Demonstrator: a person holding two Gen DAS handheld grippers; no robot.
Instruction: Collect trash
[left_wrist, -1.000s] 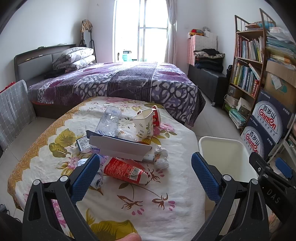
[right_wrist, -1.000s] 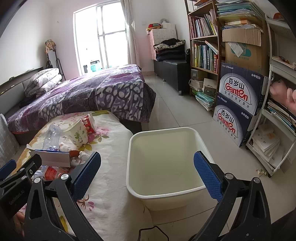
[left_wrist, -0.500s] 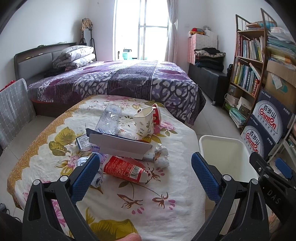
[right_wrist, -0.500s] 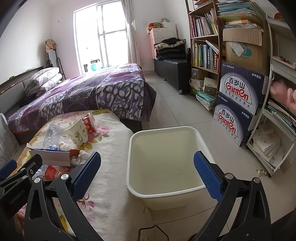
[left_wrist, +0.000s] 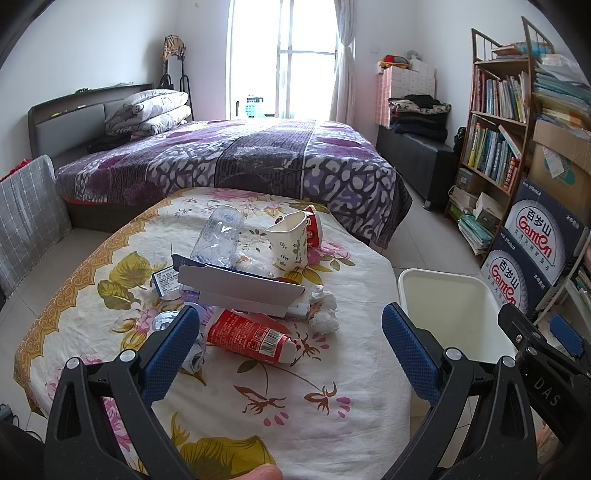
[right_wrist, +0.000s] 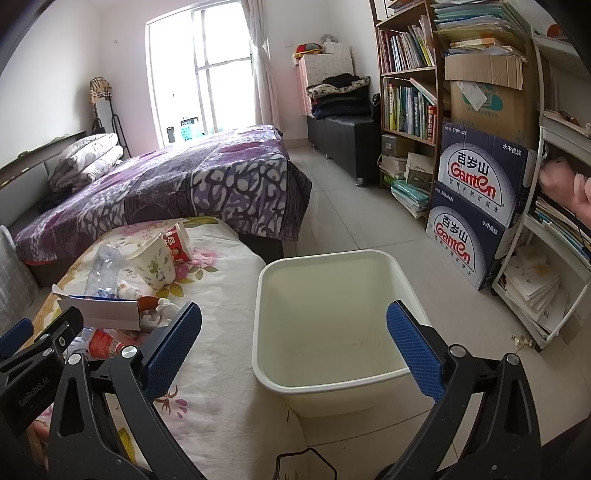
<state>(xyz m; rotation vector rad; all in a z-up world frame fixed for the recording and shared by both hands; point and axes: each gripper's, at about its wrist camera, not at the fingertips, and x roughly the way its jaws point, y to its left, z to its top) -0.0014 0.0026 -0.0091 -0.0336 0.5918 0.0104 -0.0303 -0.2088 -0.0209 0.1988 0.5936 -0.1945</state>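
Trash is still lying uncollected on the floral table (left_wrist: 332, 373): crushed bottle (left_wrist: 221, 236), flat carton (left_wrist: 240, 291), red tube (left_wrist: 247, 336), tissue wad (left_wrist: 325, 310) and paper cup (left_wrist: 288, 243), while the white bin (right_wrist: 332, 317) beside it is being left empty. Left gripper (left_wrist: 291, 354) and right gripper (right_wrist: 295, 350) are being held spread wide, nothing grasped. Against the earlier frames, almost nothing is being changed; only a slight advance toward the pile is being noted.

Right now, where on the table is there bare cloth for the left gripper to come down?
Free: the near cloth between the red tube and the table's near edge, and the right strip beside the white bin. Crowded: the middle, around the white box, bottle and cup.
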